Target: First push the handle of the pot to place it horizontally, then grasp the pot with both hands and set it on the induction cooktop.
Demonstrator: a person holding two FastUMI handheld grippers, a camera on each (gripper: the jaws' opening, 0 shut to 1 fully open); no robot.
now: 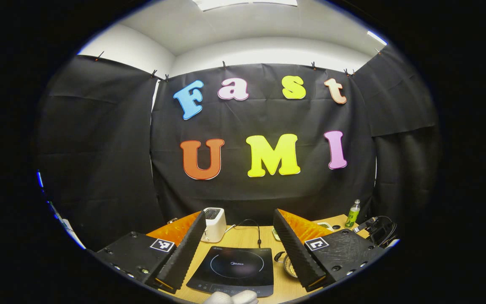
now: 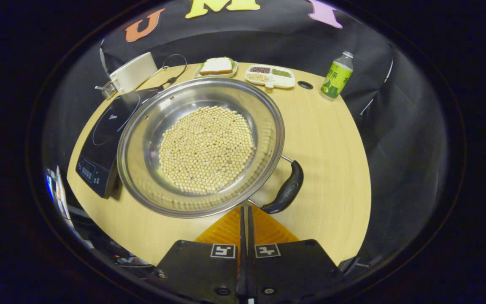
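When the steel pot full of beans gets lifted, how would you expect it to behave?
The pot is probably bottom-heavy, since beans cover its base. Its shiny rim looks slippery for fingers. The loose beans would likely slide if it tilts, so the black handle alone seems a weak hold.

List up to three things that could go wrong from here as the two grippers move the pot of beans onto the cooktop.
1. The pot is heaped with loose beans; a tilt could spill them.
2. The right gripper has its jaws shut near the rim, beside the handle; a hard push could slide the pot.
3. The pot's rim overlaps the cooktop edge and could catch it.
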